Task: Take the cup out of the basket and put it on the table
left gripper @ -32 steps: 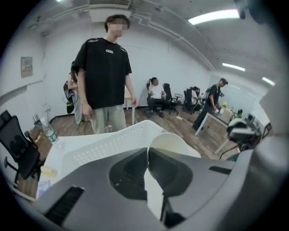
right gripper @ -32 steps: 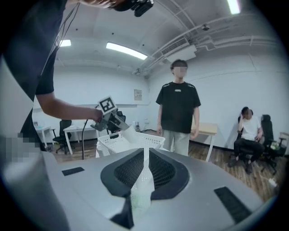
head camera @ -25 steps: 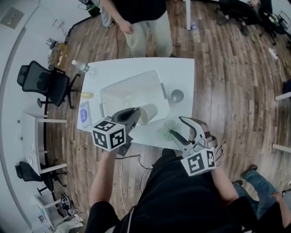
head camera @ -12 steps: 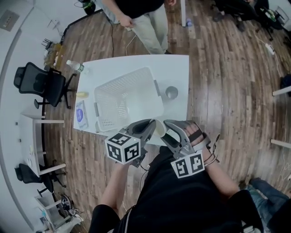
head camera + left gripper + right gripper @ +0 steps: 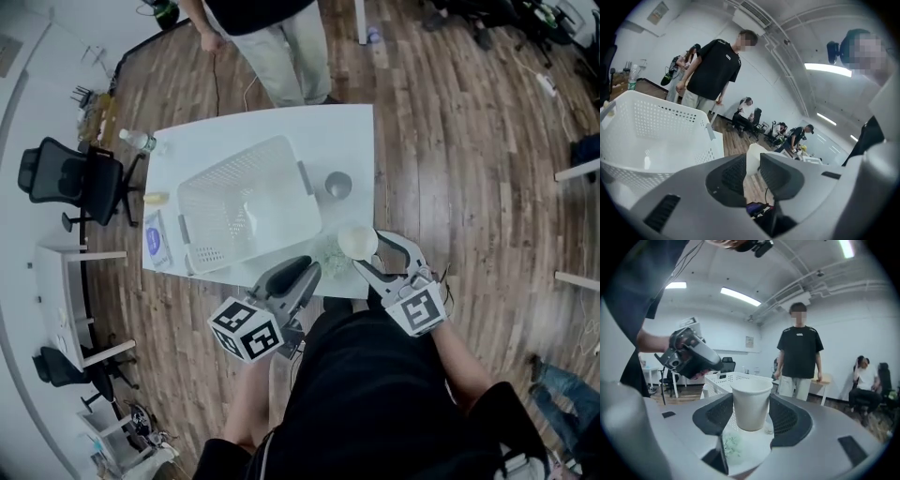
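Right gripper (image 5: pixel 751 405): its jaws are squeezing the white cup (image 5: pixel 357 241), one jaw on each side.
White cup: it is standing straight up between those jaws with its open end on top. It is sitting out of the basket (image 5: pixel 239 160), over the near right corner of the bench (image 5: pixel 281 127). I cannot tell if its bottom is touching the bench.
Left gripper (image 5: pixel 753 173): its jaws are hanging a little apart and are holding nothing. It is hovering just off the near edge of the bench, to the left of the white cup.
Basket: it is white with lots of small holes. It is sitting in the middle of the bench, closer to the left edge than to the right edge.
Grey cup (image 5: pixel 337 185): it is sitting on the bench near the right edge, just beside the basket.
Green mark (image 5: pixel 330 253): it is showing on the bench by the near edge, just beside the white cup.
Bottle (image 5: pixel 138 141): it is standing at the far left corner of the bench.
Person (image 5: pixel 267 37): someone in a black top and light trousers is standing past the far edge of the bench.
Chair (image 5: pixel 66 178): it is black and is standing on the wood floor, off the left edge of the bench.
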